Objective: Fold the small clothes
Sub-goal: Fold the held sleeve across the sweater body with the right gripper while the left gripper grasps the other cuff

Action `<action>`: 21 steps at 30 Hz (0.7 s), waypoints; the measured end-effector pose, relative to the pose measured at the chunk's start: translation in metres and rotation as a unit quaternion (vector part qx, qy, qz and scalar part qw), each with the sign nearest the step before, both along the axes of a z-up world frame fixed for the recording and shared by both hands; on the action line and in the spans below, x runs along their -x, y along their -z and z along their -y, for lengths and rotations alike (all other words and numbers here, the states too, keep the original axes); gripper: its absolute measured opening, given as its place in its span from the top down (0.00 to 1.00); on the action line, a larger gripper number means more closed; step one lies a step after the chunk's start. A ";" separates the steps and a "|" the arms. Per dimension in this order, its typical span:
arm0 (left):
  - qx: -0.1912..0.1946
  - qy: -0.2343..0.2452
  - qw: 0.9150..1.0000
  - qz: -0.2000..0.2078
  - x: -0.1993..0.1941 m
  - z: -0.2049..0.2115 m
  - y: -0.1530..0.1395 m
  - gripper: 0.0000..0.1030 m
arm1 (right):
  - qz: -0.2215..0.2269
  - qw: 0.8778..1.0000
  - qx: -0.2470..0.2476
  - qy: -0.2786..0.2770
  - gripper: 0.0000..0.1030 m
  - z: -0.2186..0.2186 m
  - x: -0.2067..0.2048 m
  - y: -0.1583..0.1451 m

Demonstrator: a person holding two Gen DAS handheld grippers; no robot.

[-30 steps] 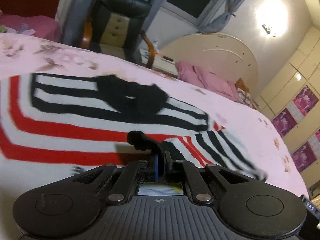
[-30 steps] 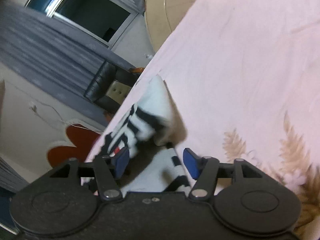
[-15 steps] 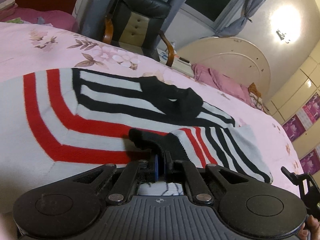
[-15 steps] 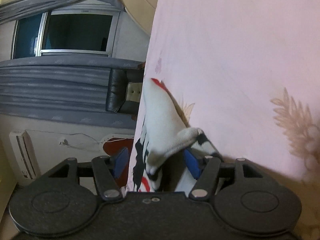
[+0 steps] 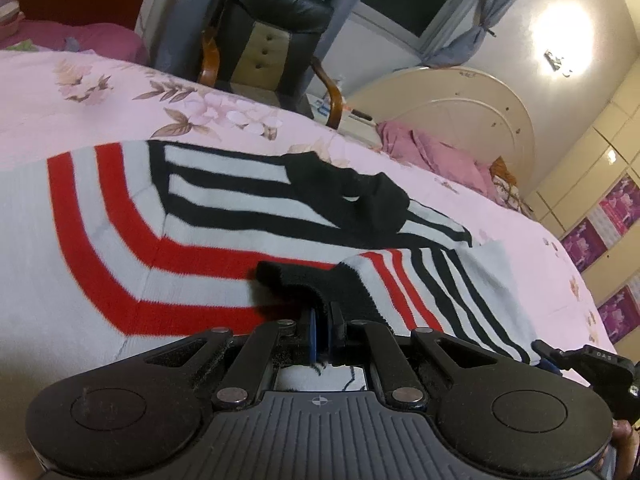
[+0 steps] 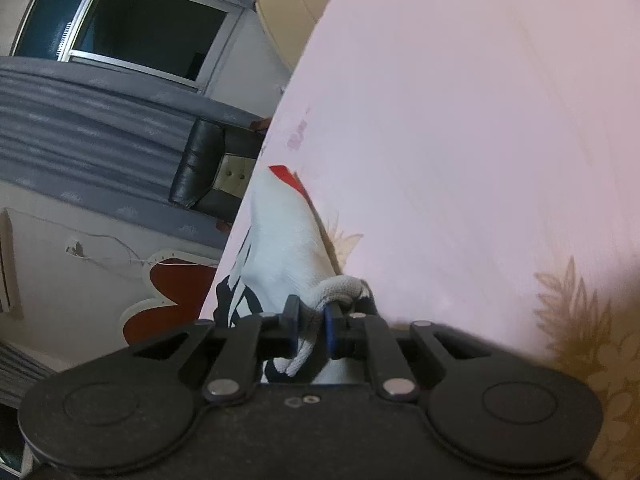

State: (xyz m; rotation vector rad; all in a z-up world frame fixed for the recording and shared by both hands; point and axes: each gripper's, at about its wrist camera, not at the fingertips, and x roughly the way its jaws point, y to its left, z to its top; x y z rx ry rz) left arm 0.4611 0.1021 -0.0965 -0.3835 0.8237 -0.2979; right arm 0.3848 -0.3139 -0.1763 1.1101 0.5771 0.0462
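Observation:
Two white socks with red and black stripes lie on the pink bed. The lower sock [image 5: 180, 216] is spread flat, its black heel toward the headboard. The upper sock [image 5: 420, 292] lies across it, and my left gripper [image 5: 325, 320] is shut on its black end. At the lower right of the left wrist view, my right gripper [image 5: 580, 364] sits at that sock's other end. In the right wrist view, my right gripper [image 6: 314, 320] is closing its jaws, pads pressing on the ribbed white cuff of the sock [image 6: 280, 240].
The flowered pink bedsheet [image 5: 80, 92] reaches out on all sides of the socks. A black armchair [image 5: 272, 40] stands beyond the bed's far edge. A cream headboard [image 5: 452, 120] and pink pillows [image 5: 432, 152] are at the back right.
My right gripper's jaws went from wide open around the sock's cuff to pinching it. Both grippers came down a little toward the bed, and the upper sock now lies stretched out.

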 end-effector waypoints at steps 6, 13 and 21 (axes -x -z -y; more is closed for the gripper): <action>-0.021 0.006 0.999 -0.023 0.009 0.003 0.014 0.95 | -0.014 0.999 0.041 -0.005 0.91 -0.007 0.004 0.006; -0.061 -0.017 0.998 0.003 0.023 -0.004 0.012 0.95 | -0.022 0.996 0.065 -0.052 0.73 0.002 0.011 -0.008; -0.093 0.027 0.993 0.070 0.014 0.041 -0.020 0.95 | 0.035 0.962 0.251 -0.107 0.75 -0.011 -0.004 -0.064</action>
